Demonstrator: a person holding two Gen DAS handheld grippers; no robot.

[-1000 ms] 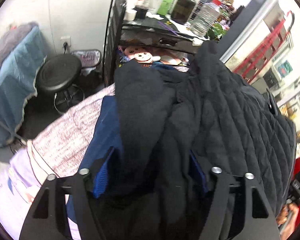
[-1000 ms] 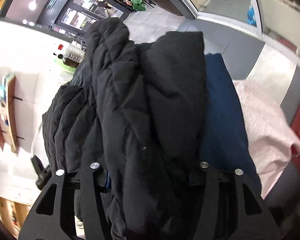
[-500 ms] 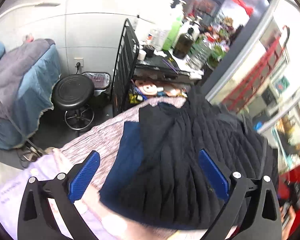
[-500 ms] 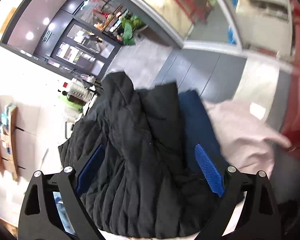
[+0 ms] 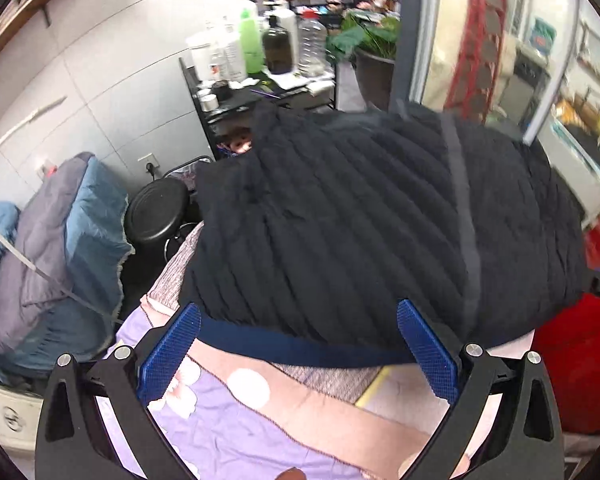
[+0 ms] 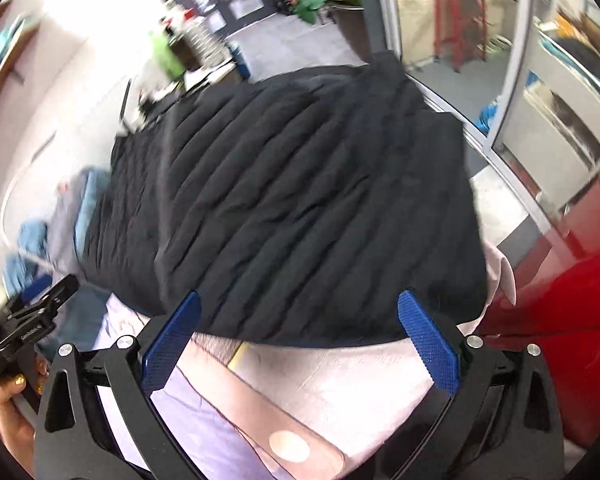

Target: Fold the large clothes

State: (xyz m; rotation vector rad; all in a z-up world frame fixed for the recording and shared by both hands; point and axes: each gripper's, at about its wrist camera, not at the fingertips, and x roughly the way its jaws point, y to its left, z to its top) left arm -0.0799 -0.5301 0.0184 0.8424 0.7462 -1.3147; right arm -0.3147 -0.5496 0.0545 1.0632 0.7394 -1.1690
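Now I judge the fold of the black quilted jacket [image 5: 360, 220] is laid down and I am in the release step. My left gripper [image 5: 298, 354] and right gripper [image 6: 298, 354] have both just been opening; their blue pads stand wide with nothing between them. One jacket lies over one navy garment [image 5: 300, 346] and a pinkish knit [image 6: 340, 372], on the flowered sheet [image 5: 236, 432] near its front edge. Next — I think — a regrasp at the near hem, one gripper toward each corner, for the second fold.
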